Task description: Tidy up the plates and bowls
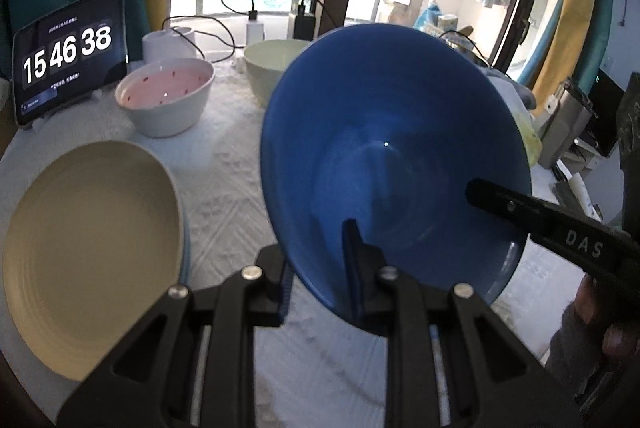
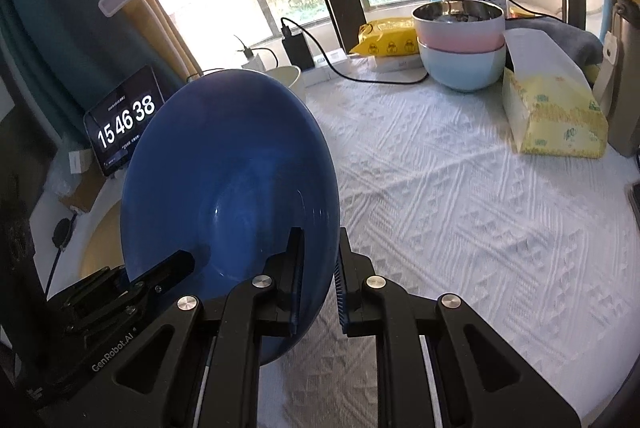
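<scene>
Between both claws, one blue plate (image 1: 384, 147) hangs tilted above the white cloth (image 2: 460, 207): left gripper (image 1: 320, 280) and right gripper (image 2: 320, 268) each pinch its rim, sharing the load. Beside it, a cream plate (image 1: 88, 248) probably awaits stacking.

Glossy blue plate (image 1: 384, 131) (smooth glaze); matt cream plate (image 1: 88, 252); rough woven white tablecloth (image 2: 460, 207).

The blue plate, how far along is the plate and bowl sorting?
Done: a pink bowl sits nested in a light blue bowl. In hand: the blue plate is held tilted, clamped by both hand-held grippers. Left: placing it, maybe on the cream plate; pink-lined bowl and cream bowl stand apart.
</scene>
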`<state>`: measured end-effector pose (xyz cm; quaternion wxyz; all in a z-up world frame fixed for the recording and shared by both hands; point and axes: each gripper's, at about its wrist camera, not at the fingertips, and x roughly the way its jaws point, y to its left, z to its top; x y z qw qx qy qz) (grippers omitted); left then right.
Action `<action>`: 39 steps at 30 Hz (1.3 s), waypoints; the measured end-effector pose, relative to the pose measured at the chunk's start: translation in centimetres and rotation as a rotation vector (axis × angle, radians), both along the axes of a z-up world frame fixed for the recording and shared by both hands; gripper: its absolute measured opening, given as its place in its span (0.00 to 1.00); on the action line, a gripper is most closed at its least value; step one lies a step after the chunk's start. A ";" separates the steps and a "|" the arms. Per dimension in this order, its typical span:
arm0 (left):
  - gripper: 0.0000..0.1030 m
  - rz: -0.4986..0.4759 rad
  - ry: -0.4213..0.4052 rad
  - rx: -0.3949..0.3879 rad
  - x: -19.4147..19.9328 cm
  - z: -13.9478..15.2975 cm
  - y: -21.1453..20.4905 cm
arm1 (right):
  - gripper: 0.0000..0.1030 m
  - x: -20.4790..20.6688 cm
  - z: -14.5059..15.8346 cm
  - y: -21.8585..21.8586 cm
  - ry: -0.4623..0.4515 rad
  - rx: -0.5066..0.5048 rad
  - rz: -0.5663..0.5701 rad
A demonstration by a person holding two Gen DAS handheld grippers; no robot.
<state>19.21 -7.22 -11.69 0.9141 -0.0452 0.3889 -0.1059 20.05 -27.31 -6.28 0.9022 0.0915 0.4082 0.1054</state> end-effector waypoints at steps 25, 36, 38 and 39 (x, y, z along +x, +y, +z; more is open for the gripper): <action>0.28 -0.006 0.012 0.016 -1.3 0.2 0.6 | 0.15 -0.9 -0.8 0.1 0.075 0.010 0.006; 0.33 0.003 0.016 0.006 -0.9 1.2 1.2 | 0.21 0.1 0.1 0.6 0.079 -0.001 0.021; 0.33 0.004 0.013 0.007 -0.9 1.4 1.2 | 0.23 0.0 0.2 0.9 0.074 -0.010 0.031; 0.33 0.005 0.014 0.005 -0.9 1.4 1.2 | 0.23 0.1 0.2 0.9 0.074 -0.015 0.033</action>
